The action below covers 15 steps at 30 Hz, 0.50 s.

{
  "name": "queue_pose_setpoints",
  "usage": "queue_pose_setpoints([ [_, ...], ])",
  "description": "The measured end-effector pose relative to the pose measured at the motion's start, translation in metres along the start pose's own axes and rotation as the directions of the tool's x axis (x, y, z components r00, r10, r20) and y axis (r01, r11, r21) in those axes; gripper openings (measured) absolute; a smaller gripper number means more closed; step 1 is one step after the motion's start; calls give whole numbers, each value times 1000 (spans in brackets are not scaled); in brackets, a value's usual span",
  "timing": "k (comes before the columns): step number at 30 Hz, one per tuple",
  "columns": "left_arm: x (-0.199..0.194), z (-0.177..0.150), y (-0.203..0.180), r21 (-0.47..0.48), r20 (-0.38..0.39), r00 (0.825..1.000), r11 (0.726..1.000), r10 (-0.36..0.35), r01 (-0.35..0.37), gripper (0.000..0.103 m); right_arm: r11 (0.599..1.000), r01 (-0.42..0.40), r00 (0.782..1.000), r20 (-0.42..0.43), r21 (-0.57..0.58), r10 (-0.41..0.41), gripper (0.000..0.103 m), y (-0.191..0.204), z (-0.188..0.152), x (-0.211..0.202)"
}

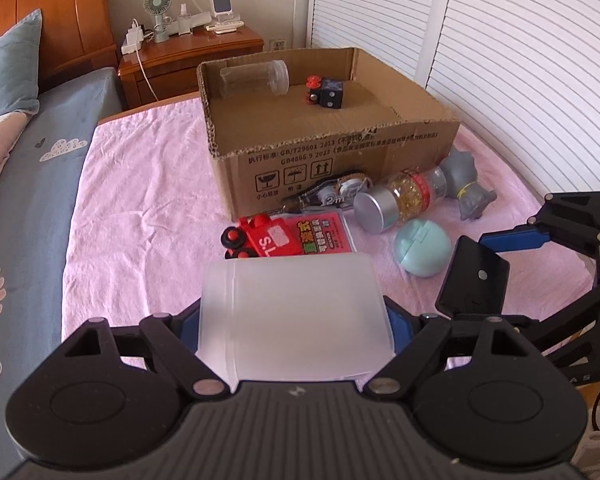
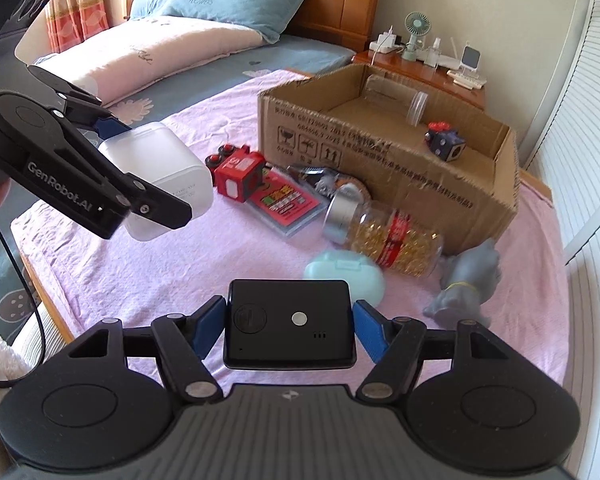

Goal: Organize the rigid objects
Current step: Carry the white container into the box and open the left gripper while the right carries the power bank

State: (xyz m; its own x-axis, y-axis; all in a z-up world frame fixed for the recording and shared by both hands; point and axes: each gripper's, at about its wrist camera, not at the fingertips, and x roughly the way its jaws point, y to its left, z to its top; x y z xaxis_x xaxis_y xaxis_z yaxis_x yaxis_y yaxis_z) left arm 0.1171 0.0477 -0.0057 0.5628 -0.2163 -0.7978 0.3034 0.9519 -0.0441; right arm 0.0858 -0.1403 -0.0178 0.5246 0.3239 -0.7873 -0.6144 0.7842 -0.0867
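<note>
Frosted white plastic forms the box [image 1: 296, 316] clamped between the blue pads of the left gripper [image 1: 296, 320]; the box is held clear of the pink sheet [image 1: 140, 208]. The right wrist view shows the lettering "GenRobot.AI" on this gripper's arm. The right gripper [image 2: 290, 326] is closed on a black rectangular device [image 2: 290, 326], with both blue pads against its short sides; the device carries a round embossed mark, a silver dot and three small slots.

The cardboard box [image 1: 340, 160] stands open on the sheet. Its near wall is printed "GB/T29601 2013" and "GB4806.9 2023", with Chinese text and three handling pictograms. Inside lie a clear plastic jar [image 1: 256, 78] on its side and a dark blue cube [image 1: 330, 94] with a red toy part against it.

In front of the box, on the sheet, lie:
- a red toy train [image 1: 260, 238] marked "S.L", resting on a pink packet [image 1: 324, 230] with Chinese print;
- a correction tape dispenser [image 1: 332, 192];
- a bottle of golden capsules [image 1: 400, 198] with a silver cap and red label, on its side;
- a mint-green round case [image 1: 422, 248];
- a grey figurine [image 1: 466, 184], lying beside the bottle.

The bottle and the case lie between the right gripper and the cardboard box.
</note>
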Motion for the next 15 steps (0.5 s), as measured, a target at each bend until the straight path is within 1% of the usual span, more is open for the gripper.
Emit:
queue_pose_setpoints([
  [2,-3,10,-1,8,10,1000,1000,-1,1,84,1000,0,1000,16,-18,0,74,-3,5,-6],
  [4,-6,21,-1,15,35,999,1000,-10,9,84,999,11,999,36,-35,-10,74,-7,11,-13],
  [8,-5,49,-1,25,66,997,999,-28,26,84,999,34,997,73,-34,-31,74,-21,27,-20],
  [15,10,101,-1,50,123,992,999,2,-8,84,995,94,988,130,-34,-88,74,-42,53,-25],
])
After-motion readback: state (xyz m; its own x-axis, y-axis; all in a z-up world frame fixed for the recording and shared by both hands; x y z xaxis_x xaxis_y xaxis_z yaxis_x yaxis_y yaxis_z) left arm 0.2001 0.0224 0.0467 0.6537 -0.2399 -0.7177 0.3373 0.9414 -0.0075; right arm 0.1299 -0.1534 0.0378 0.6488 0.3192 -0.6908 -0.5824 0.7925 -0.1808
